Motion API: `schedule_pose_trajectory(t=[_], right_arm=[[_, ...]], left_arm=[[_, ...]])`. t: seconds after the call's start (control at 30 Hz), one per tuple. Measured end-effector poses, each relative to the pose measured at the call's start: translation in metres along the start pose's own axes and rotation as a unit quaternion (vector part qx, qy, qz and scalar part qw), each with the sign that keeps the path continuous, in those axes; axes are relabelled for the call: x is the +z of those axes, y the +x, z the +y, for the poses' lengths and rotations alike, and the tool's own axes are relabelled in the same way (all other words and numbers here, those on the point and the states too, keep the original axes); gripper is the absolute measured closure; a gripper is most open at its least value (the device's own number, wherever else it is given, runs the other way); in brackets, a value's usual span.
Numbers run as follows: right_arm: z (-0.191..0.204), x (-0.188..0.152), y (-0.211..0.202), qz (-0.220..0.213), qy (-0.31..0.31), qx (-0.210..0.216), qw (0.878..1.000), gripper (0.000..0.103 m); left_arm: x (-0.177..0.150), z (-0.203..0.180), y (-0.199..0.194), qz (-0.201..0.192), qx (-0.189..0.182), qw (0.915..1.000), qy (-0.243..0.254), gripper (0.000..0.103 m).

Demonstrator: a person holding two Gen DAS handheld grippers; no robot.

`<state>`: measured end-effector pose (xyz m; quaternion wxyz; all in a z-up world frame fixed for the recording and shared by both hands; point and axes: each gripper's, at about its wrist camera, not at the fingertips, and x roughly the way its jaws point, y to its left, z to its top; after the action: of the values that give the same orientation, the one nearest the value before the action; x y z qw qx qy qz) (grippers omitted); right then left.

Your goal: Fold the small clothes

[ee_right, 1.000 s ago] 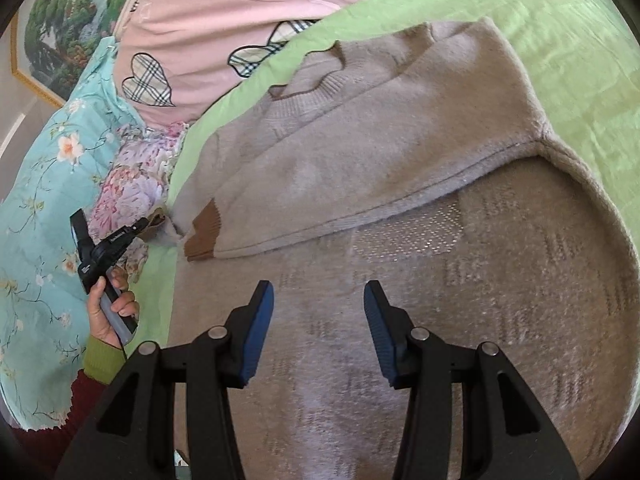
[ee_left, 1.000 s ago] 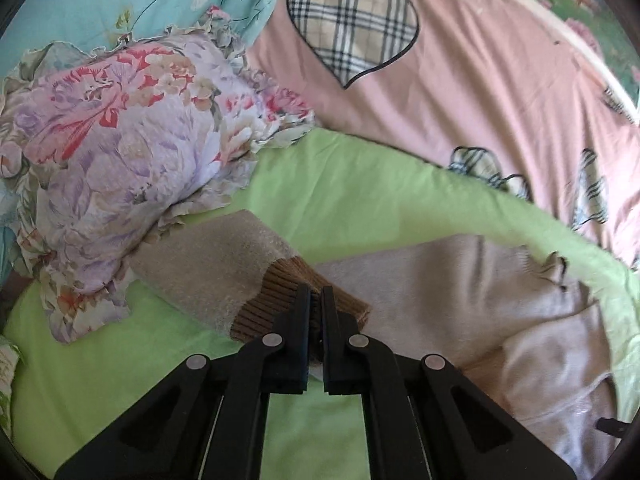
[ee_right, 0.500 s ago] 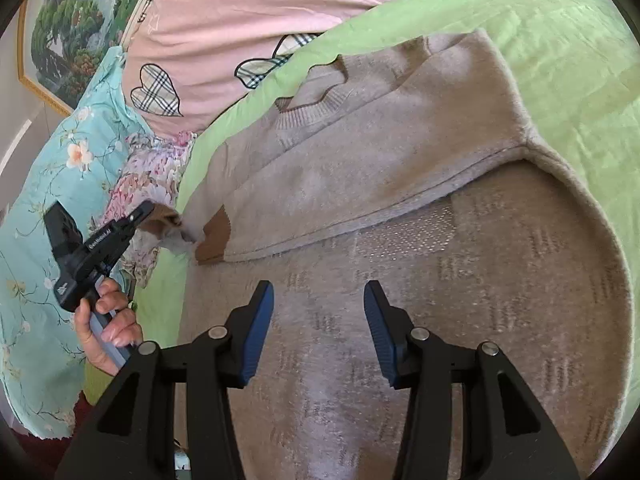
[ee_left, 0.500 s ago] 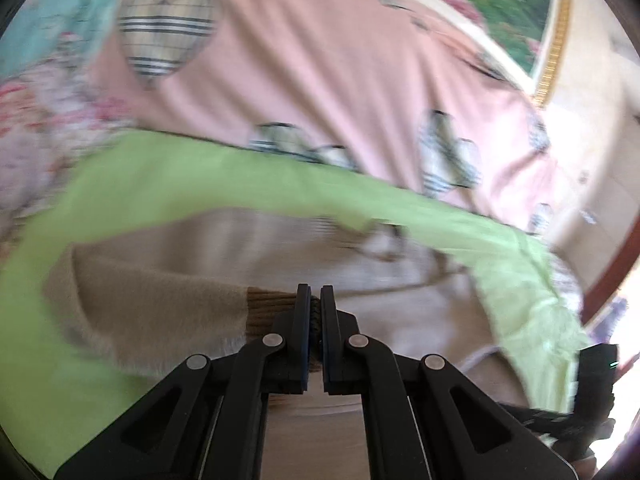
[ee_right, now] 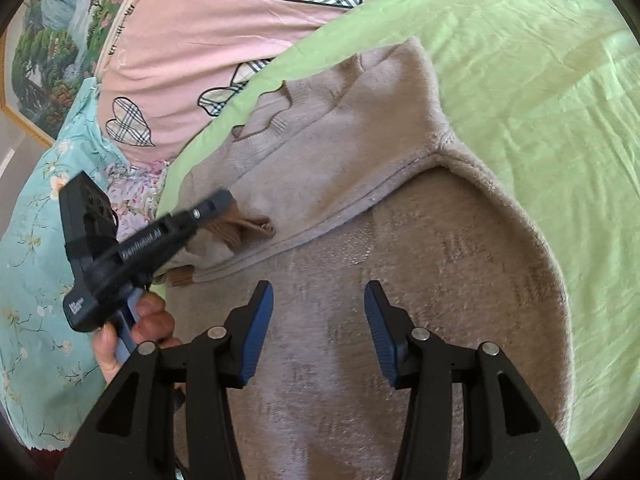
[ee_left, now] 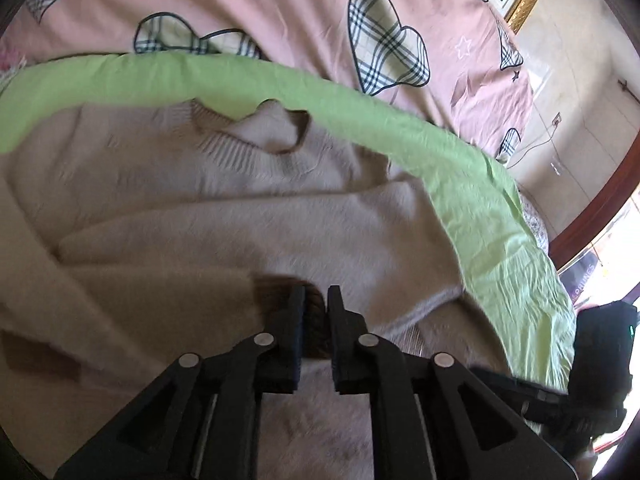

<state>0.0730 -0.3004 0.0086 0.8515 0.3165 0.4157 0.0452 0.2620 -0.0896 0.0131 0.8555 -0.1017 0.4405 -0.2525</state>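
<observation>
A beige knit sweater (ee_right: 360,152) lies on a green sheet (ee_right: 540,100), its neckline toward the pillows; it also shows in the left wrist view (ee_left: 200,208). My left gripper (ee_left: 316,320) is shut on the sweater's brown ribbed sleeve cuff (ee_left: 280,284) and holds it over the sweater's chest. In the right wrist view the left gripper (ee_right: 208,208) shows with the cuff (ee_right: 244,228) hanging from it. My right gripper (ee_right: 318,320) is open and empty above the sweater's lower body. The other brown cuff (ee_right: 181,276) lies at the sweater's left edge.
A pink quilt with plaid hearts (ee_left: 280,12) lies behind the sheet. A turquoise floral cover (ee_right: 36,272) and a floral pillow (ee_right: 132,188) are at the left. A framed landscape picture (ee_right: 44,44) hangs behind. The right gripper's body (ee_left: 600,360) shows at the lower right.
My left gripper has carried the sleeve cuff from the left edge of the sheet rightward over the sweater's chest. The right gripper has stayed open over the lower body.
</observation>
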Motion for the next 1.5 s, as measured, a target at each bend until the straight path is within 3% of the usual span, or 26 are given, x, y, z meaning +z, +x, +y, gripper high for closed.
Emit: schedule_pose_trajectory(t=[0.03,0.1,0.13,0.27,0.4,0.53,0.63,0.7,0.77,0.8,0.83,0.97,1.1,1.2,1.33,1.4,1.5], right_arm=[[0.001,0.002,0.001,-0.002,-0.003,0.000,1.000,0.035],[0.008,0.007,0.004,-0.005,-0.018,0.005,1.000,0.035],[0.011,0.010,0.006,-0.005,-0.028,0.007,1.000,0.035],[0.041,0.023,0.025,0.003,-0.112,0.002,0.994,0.035],[0.066,0.029,0.052,0.014,-0.216,-0.020,0.976,0.035],[0.080,0.037,0.083,0.029,-0.272,-0.022,0.962,0.035],[0.088,0.039,0.100,0.041,-0.300,-0.024,0.953,0.035],[0.085,0.045,0.107,0.064,-0.265,0.020,0.962,0.039],[0.078,0.052,0.106,0.064,-0.219,0.058,0.972,0.079],[0.075,0.054,0.107,0.064,-0.202,0.065,0.975,0.092],[0.071,0.058,0.104,0.060,-0.181,0.074,0.979,0.094],[0.060,0.063,0.069,0.020,-0.121,0.104,0.987,0.095],[0.040,0.075,0.003,-0.037,-0.051,0.140,0.988,0.095],[0.022,0.092,-0.007,-0.047,-0.026,0.089,0.995,0.095],[-0.007,0.113,0.018,-0.052,0.035,0.035,0.997,0.092],[-0.020,0.117,0.027,-0.043,0.054,-0.001,0.998,0.085],[-0.018,0.108,0.025,-0.056,0.027,-0.008,0.998,0.077]], left_arm=[[-0.005,0.004,-0.011,-0.006,0.005,1.0000,0.004,0.082],[-0.012,0.013,-0.034,-0.022,0.030,0.9993,0.008,0.064],[-0.018,0.024,-0.051,-0.036,0.050,0.9981,0.007,0.061],[-0.038,0.069,-0.101,-0.066,0.124,0.9901,-0.008,0.061],[-0.051,0.130,-0.122,-0.070,0.219,0.9719,-0.051,0.062],[-0.054,0.184,-0.121,-0.053,0.266,0.9575,-0.097,0.063],[-0.051,0.204,-0.115,-0.050,0.283,0.9513,-0.111,0.063],[-0.050,0.210,-0.112,-0.048,0.285,0.9508,-0.112,0.063],[-0.048,0.211,-0.107,-0.049,0.291,0.9493,-0.109,0.063],[-0.046,0.211,-0.105,-0.050,0.292,0.9491,-0.107,0.063],[-0.043,0.210,-0.103,-0.049,0.292,0.9492,-0.106,0.062],[-0.035,0.206,-0.098,-0.052,0.289,0.9506,-0.102,0.062],[-0.031,0.197,-0.097,-0.057,0.286,0.9516,-0.096,0.062],[-0.029,0.192,-0.095,-0.064,0.284,0.9520,-0.096,0.062],[-0.029,0.194,-0.098,-0.071,0.290,0.9482,-0.109,0.062],[-0.030,0.199,-0.099,-0.070,0.288,0.9473,-0.121,0.062],[-0.033,0.205,-0.099,-0.065,0.280,0.9485,-0.133,0.063]])
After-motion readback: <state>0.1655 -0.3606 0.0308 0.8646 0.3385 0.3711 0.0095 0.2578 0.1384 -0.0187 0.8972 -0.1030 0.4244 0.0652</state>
